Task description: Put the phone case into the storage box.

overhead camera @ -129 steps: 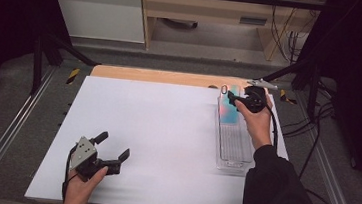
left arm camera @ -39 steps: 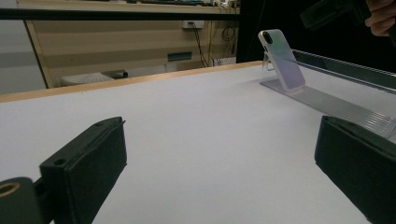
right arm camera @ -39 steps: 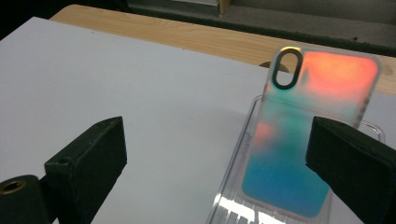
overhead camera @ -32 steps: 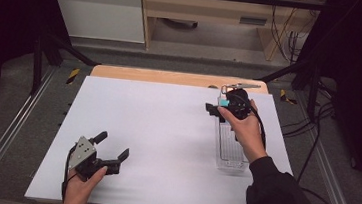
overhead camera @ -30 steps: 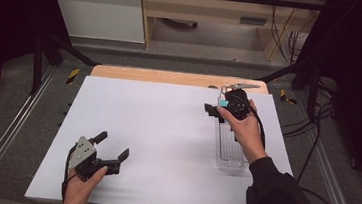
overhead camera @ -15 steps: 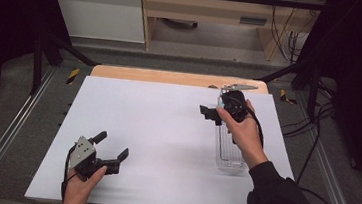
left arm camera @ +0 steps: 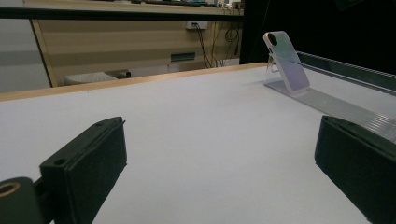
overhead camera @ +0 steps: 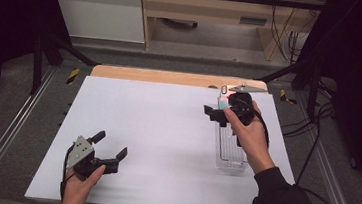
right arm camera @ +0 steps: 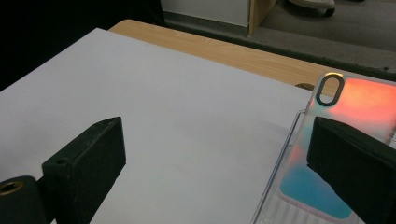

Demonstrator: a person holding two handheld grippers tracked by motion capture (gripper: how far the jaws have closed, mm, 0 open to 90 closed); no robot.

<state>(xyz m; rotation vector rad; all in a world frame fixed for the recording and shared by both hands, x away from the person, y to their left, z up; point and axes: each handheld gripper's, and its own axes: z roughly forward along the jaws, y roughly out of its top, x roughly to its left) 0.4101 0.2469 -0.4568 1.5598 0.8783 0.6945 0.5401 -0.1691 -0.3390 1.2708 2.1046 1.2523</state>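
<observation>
Parts of the phone case (overhead camera: 223, 102) are hidden in the high view, where the person's right hand (overhead camera: 248, 133) and the right gripper (overhead camera: 214, 114) cover most of it; only a pale, bluish sliver with a small oval at its far end shows there. In the right gripper view the case (right arm camera: 355, 121) is cut off by the frame edge and partly masked by one black jaw, so its full outline cannot be made out.

The case leans tilted against the far end of a clear plastic rack (overhead camera: 229, 152), a long ribbed tray lying near the right edge of the white surface (overhead camera: 161, 130). The rest of the rack looks empty, though the hand hides its middle stretch. In the left gripper view the rack (left arm camera: 345, 109) runs toward the camera, and the case (left arm camera: 286, 60) rests propped at its far end on a small transparent foot.

Seen close, the case is glossy and iridescent, shading from orange at the top to blue lower down, with a dark-rimmed oval camera cut-out near its upper corner. From farther off it reads as pale lilac.

The right gripper hovers just beside the case, jaws spread wide and grasping nothing; one jaw lies in front of the case, the other over bare surface. Whether that jaw touches the case cannot be told. The left gripper (overhead camera: 112, 150) sits well apart at the near left of the surface, in the person's left hand (overhead camera: 77, 190), jaws likewise released and empty.
</observation>
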